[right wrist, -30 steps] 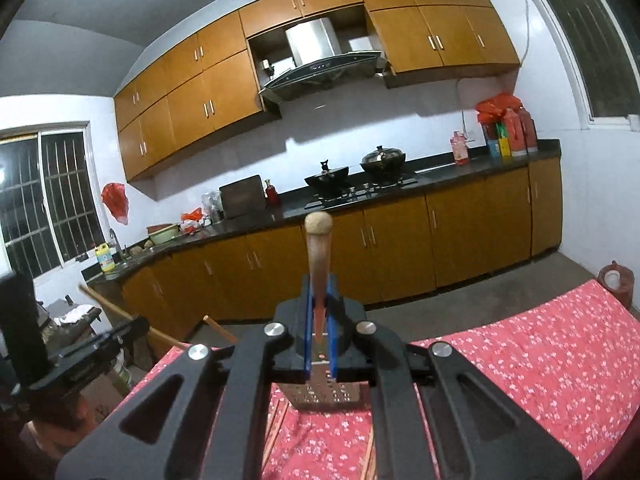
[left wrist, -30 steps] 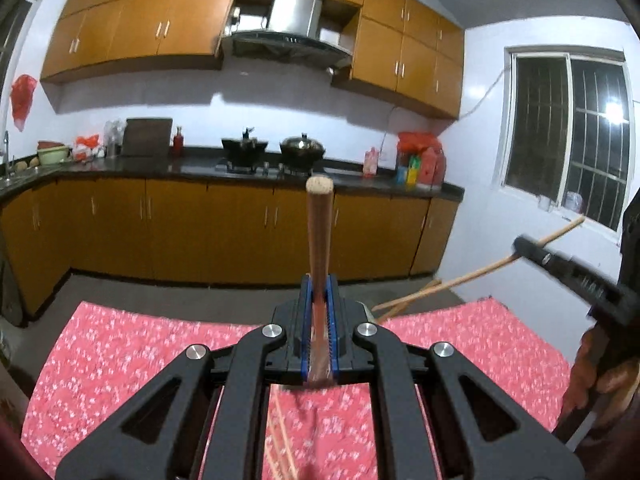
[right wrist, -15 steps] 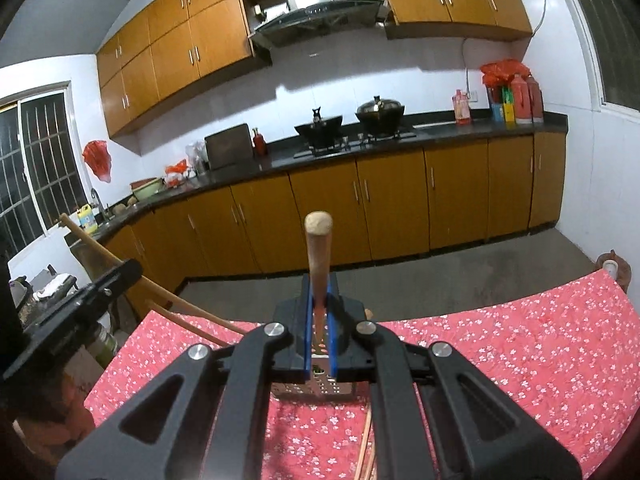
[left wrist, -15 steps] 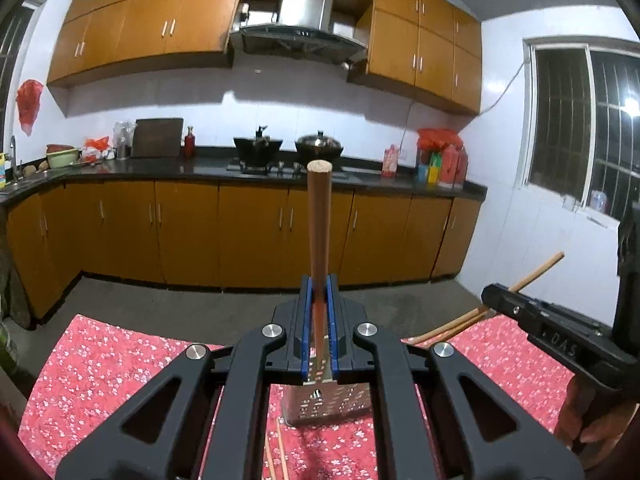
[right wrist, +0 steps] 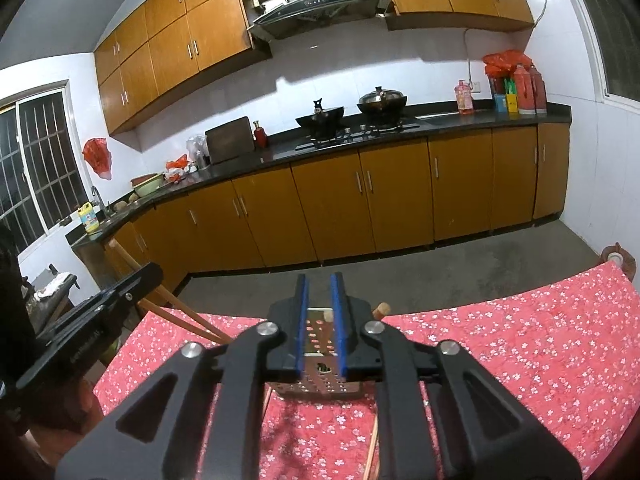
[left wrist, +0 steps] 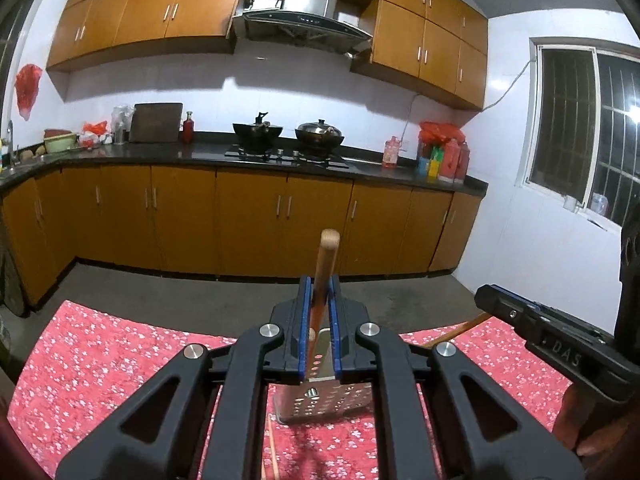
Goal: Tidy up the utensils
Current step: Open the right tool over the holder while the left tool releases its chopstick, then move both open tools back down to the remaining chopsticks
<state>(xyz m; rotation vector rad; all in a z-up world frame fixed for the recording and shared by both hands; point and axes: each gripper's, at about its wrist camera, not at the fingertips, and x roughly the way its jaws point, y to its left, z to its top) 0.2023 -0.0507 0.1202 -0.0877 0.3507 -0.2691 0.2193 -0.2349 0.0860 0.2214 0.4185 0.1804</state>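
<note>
My left gripper [left wrist: 320,284] is clenched on the long brown wooden handle [left wrist: 326,256] pointing to 12 o'clock above the perforated shiny steel holder [left wrist: 320,404], my right gripper [right wrist: 320,280] is released and empty, and I fear the tilted handle may catch the rim and tip the holder

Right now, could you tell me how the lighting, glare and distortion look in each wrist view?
Left wrist view: fisheye bows the cabinets, a light glares in the window, the wooden handle is sharp. Right wrist view: same bowing, the countertop slants, the wall tiles carry a soft sheen, corners black.
</note>
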